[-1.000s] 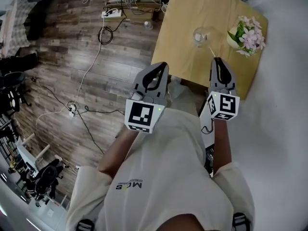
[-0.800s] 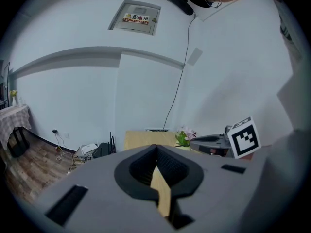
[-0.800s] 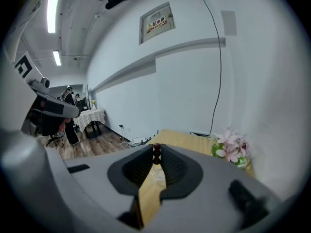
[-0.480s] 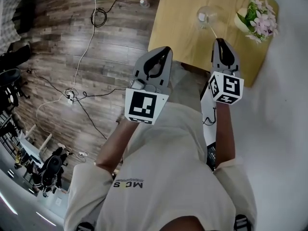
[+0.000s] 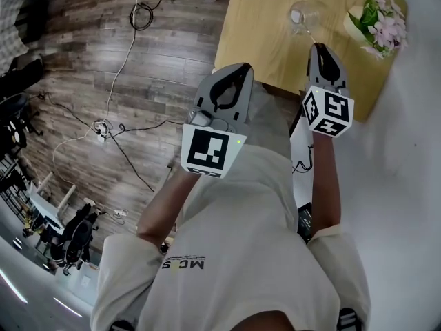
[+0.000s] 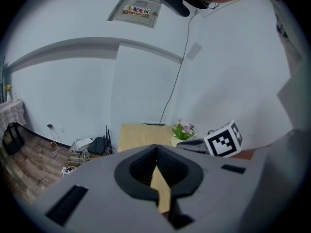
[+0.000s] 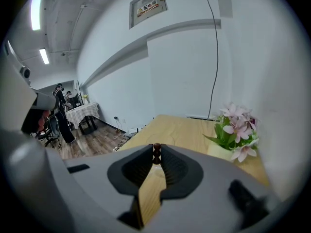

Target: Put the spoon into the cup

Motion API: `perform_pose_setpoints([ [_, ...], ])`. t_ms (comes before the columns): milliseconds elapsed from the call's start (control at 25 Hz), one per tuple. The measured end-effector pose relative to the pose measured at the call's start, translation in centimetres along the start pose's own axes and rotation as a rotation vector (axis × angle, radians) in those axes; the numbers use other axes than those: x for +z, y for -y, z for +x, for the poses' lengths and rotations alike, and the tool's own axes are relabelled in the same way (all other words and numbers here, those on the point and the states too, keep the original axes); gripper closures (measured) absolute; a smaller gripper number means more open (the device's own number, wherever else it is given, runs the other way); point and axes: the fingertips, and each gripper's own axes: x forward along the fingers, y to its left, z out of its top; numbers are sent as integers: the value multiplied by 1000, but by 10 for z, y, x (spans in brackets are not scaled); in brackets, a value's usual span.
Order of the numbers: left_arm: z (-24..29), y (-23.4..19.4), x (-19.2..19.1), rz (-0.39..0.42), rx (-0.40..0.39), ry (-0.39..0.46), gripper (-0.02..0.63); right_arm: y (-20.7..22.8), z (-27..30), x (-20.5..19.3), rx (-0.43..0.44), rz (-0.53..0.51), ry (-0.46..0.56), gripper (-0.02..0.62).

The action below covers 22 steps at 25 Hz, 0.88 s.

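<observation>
Clamping right tool point(image 5: 319, 49) on the spoon's point(image 7: 156, 153) beaded handle above the tabletop's point(image 5: 262, 43) near edge, aiming at the glass cup point(image 5: 304, 12) beside the flowers point(image 5: 382, 26); left tool point(image 6: 156, 148) idling, jaws together, empty. Possibly risking tipping the glass with a sideways nudge.

Bright, even indoor light covers the table point(image 5: 262, 26), shadows soft. Ceiling strip lights point(image 7: 37, 6) glare high to the table's left. Every view bulges fisheye-style; gripper views blacken at corners.
</observation>
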Motion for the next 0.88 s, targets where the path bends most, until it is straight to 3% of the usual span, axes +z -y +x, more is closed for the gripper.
perform_pose_setpoints([
  [440,-5,-3,4,5,16,6,595,2,4,6,5,-6,1,534],
  [880,-13,3,23,21,26,31,595,6,-34,25,2,13,56,534],
])
